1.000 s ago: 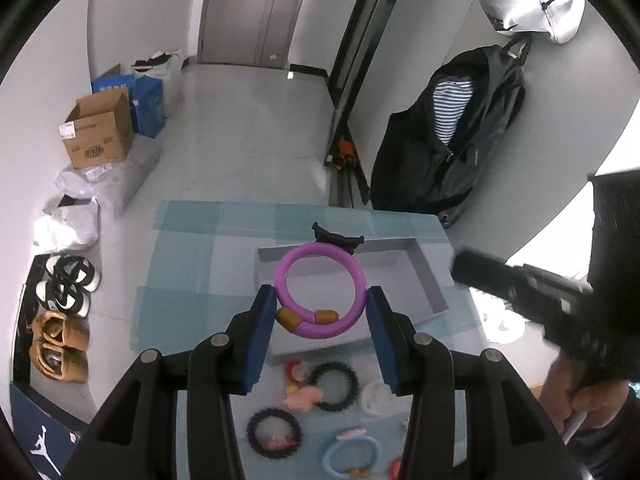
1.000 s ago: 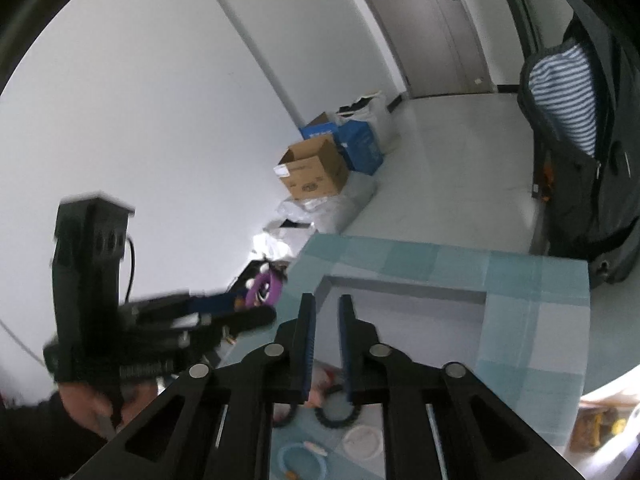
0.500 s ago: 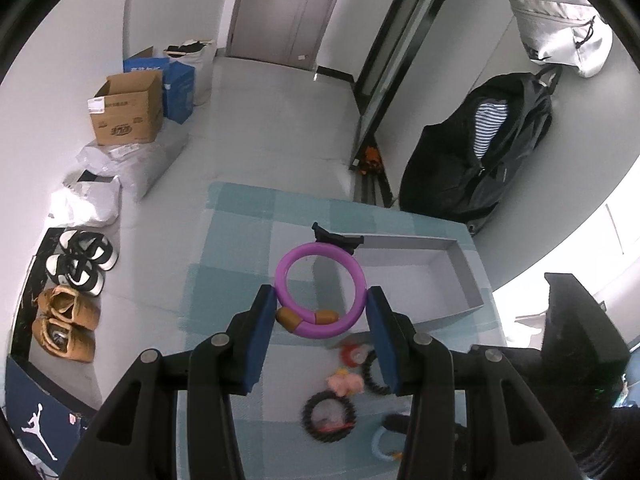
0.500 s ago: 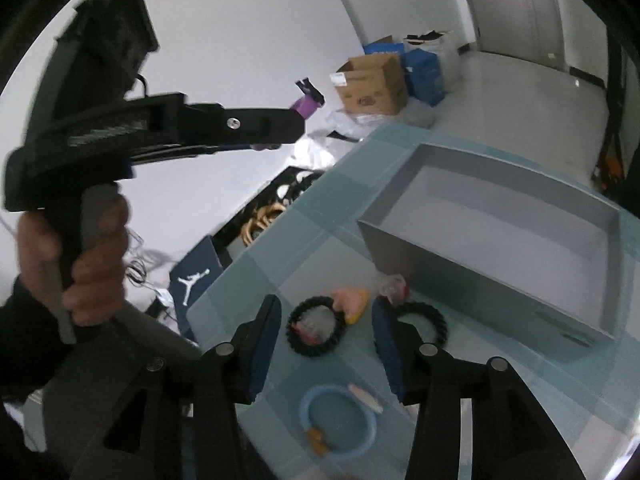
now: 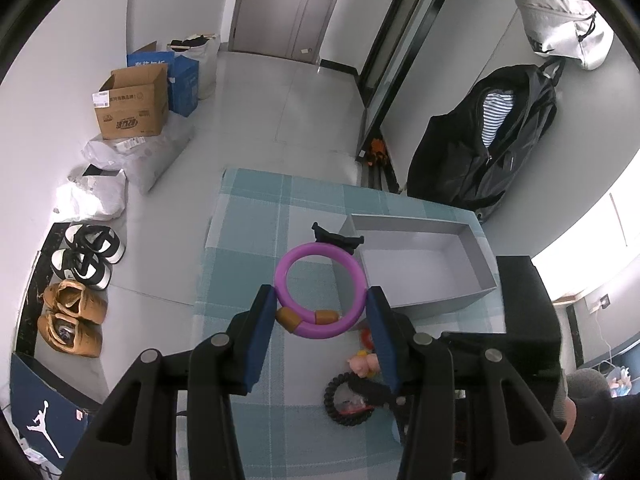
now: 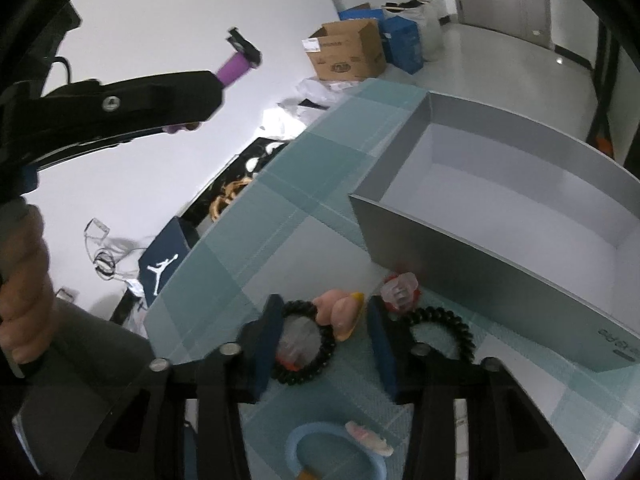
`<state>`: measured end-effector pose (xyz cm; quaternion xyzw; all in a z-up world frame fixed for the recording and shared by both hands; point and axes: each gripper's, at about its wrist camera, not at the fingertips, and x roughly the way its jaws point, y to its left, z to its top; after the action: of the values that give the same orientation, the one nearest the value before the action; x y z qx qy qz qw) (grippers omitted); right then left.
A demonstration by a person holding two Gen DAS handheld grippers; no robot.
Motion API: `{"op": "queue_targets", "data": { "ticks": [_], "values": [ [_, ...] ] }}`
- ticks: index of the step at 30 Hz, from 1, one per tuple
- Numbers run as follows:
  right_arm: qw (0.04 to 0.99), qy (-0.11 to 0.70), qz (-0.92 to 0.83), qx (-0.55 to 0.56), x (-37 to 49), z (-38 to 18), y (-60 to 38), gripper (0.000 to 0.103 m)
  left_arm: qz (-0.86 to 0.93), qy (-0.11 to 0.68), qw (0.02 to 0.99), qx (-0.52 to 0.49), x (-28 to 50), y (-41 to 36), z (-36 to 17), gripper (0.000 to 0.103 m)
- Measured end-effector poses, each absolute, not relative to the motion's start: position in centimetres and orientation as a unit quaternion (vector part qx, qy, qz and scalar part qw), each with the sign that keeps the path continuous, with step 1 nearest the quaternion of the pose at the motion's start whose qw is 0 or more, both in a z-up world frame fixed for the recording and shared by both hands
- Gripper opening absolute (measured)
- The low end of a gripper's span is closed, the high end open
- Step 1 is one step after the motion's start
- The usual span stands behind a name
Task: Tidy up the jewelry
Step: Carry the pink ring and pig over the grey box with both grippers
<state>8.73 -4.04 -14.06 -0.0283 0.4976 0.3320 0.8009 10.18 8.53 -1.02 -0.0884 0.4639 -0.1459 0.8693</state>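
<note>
My left gripper (image 5: pixel 320 312) is shut on a purple ring bracelet (image 5: pixel 320 292) with brown beads and a black bow, held high above the checked table. It also shows in the right wrist view (image 6: pixel 236 65). My right gripper (image 6: pixel 324 332) is open, low over the table, its jaws on either side of a black beaded bracelet (image 6: pixel 304 344) with a pink charm (image 6: pixel 340 312). A second black beaded bracelet (image 6: pixel 440 332), a red-and-clear charm (image 6: pixel 400 288) and a light blue bracelet (image 6: pixel 340 452) lie nearby. The grey open box (image 6: pixel 500 208) stands empty behind them.
The teal checked tablecloth (image 5: pixel 256 216) covers the table. On the floor to the left are shoes (image 5: pixel 80 264), white bags and cardboard boxes (image 5: pixel 132 104). A black bag (image 5: pixel 480 148) leans on the wall to the right.
My right gripper has opened and dropped low around the black beaded bracelet. My left gripper has risen and drifted left with the purple bracelet.
</note>
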Motion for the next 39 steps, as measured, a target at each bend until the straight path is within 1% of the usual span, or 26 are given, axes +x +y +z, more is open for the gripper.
{"op": "queue_targets", "data": {
  "ticks": [5, 9, 16, 22, 27, 31, 36, 38, 39],
  "values": [
    [0.803, 0.500, 0.324, -0.019, 8.4, -13.9, -4.9, 0.022, -0.144, 0.463, 0.870, -0.087, 10.2, 8.5, -1.1, 0.041],
    [0.799, 0.494, 0.342, 0.009, 8.2, -12.9, -6.1, 0.022, -0.146, 0.463, 0.870, -0.087, 10.4, 8.2, -1.1, 0.041],
    [0.836, 0.413, 0.357, 0.042, 7.2, -7.7, -9.2, 0.022, -0.153, 0.458, 0.872, -0.078, 11.0, 7.0, -0.9, 0.041],
    [0.863, 0.378, 0.323, 0.084, 8.5, -5.7, -13.3, 0.022, -0.175, 0.462, 0.866, -0.082, 12.4, 5.1, -1.0, 0.041],
    [0.869, 0.391, 0.281, 0.115, 11.4, -6.0, -16.5, 0.022, -0.207, 0.477, 0.852, -0.068, 13.7, 2.5, -2.0, 0.041],
    [0.864, 0.407, 0.270, 0.127, 13.0, -6.6, -17.1, 0.022, -0.219, 0.496, 0.839, -0.056, 14.3, 1.0, -3.3, 0.041],
    [0.856, 0.422, 0.265, 0.137, 14.0, -7.1, -17.7, 0.022, -0.226, 0.510, 0.828, -0.058, 15.2, 0.1, -4.3, 0.041],
    [0.855, 0.428, 0.258, 0.137, 14.3, -7.5, -18.0, 0.024, -0.235, 0.515, 0.821, -0.068, 15.6, 0.0, -4.4, 0.041],
    [0.856, 0.431, 0.251, 0.136, 14.4, -7.7, -18.1, 0.024, -0.238, 0.519, 0.817, -0.078, 15.8, -0.1, -4.5, 0.043]
  ]
}}
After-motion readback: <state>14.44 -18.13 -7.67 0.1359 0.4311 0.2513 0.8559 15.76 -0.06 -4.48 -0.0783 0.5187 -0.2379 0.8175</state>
